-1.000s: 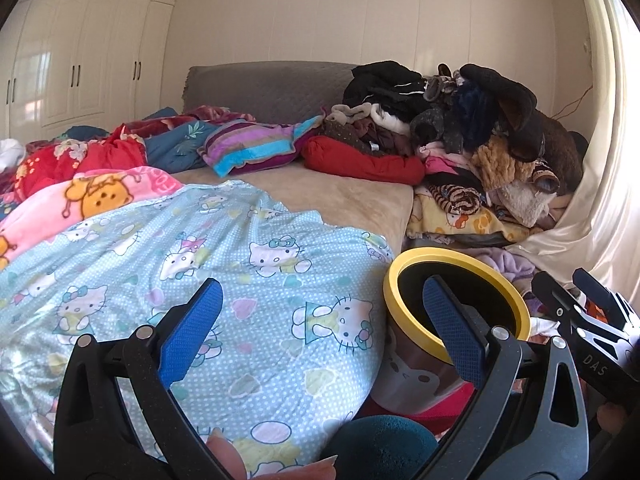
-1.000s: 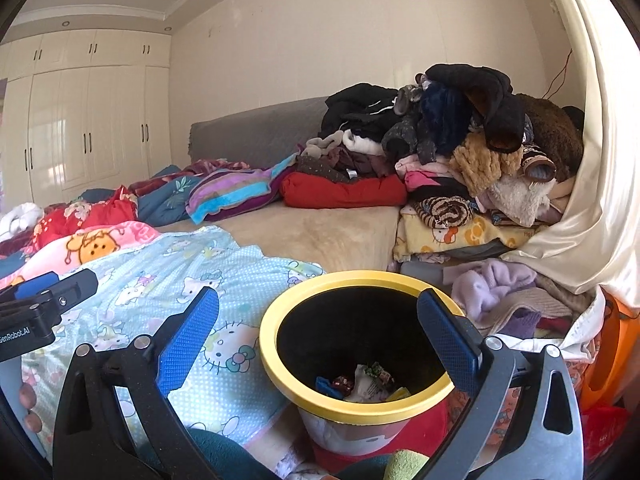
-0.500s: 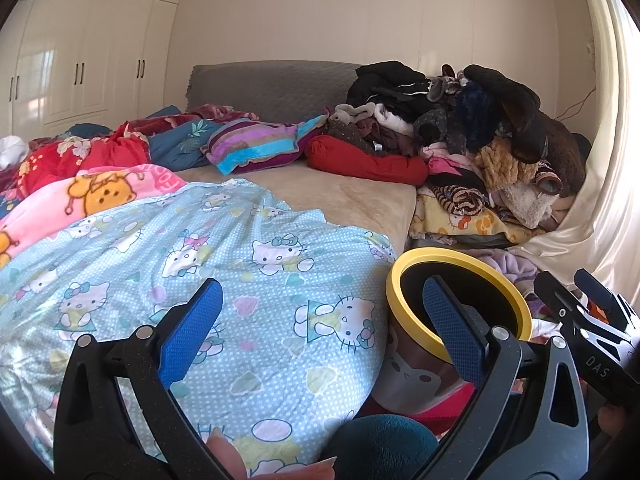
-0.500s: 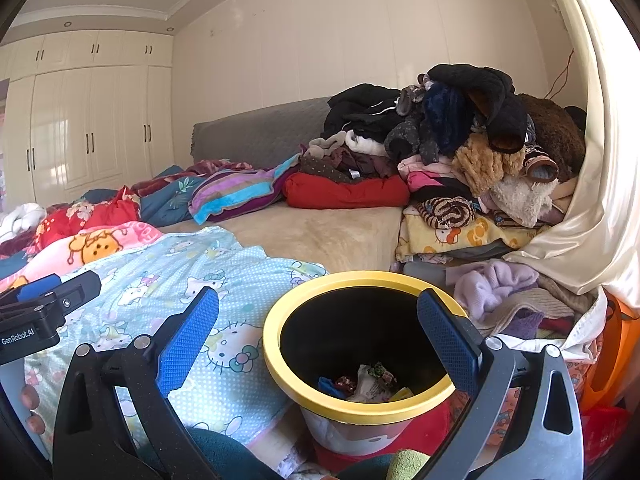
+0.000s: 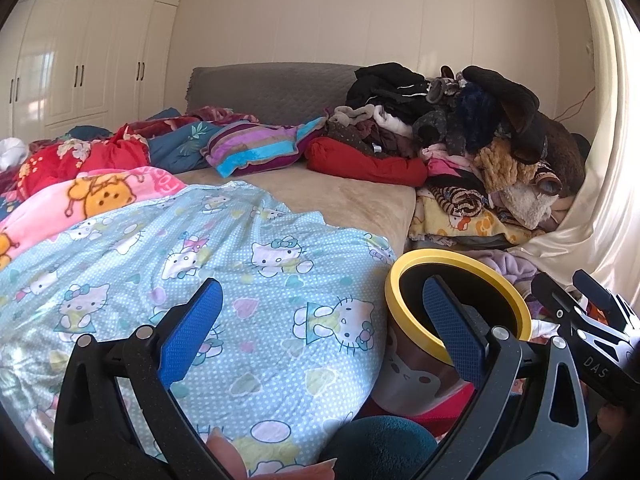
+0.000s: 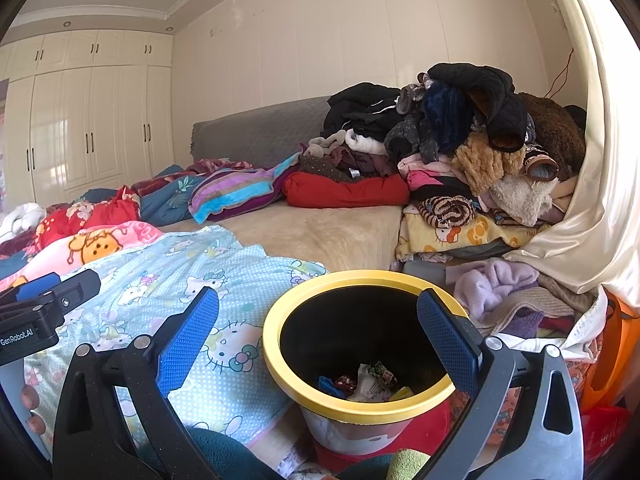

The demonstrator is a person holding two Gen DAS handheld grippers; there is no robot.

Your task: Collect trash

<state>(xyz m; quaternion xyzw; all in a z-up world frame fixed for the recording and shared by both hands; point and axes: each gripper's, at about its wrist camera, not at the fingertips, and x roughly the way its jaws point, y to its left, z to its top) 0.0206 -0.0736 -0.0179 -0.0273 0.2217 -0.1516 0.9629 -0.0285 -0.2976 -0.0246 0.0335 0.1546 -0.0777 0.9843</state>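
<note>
A trash bin with a yellow rim (image 6: 276,354) stands on the floor beside the bed; it also shows in the left wrist view (image 5: 460,258). Several wrappers and bits of trash (image 6: 366,380) lie at its bottom. My right gripper (image 6: 318,332) is open and empty, held just above and in front of the bin's mouth. My left gripper (image 5: 322,320) is open and empty over the light blue cartoon-cat blanket (image 5: 240,264), left of the bin. Each gripper shows at the edge of the other's view.
The bed (image 5: 340,196) holds several blankets and a striped pillow (image 5: 256,148). A tall heap of clothes (image 6: 460,140) sits at the bed's right side by a white curtain (image 6: 592,200). White wardrobes (image 6: 80,132) stand at the far left.
Both views have shifted slightly, as if both grippers drew back a little. Both grippers stay open and empty.
</note>
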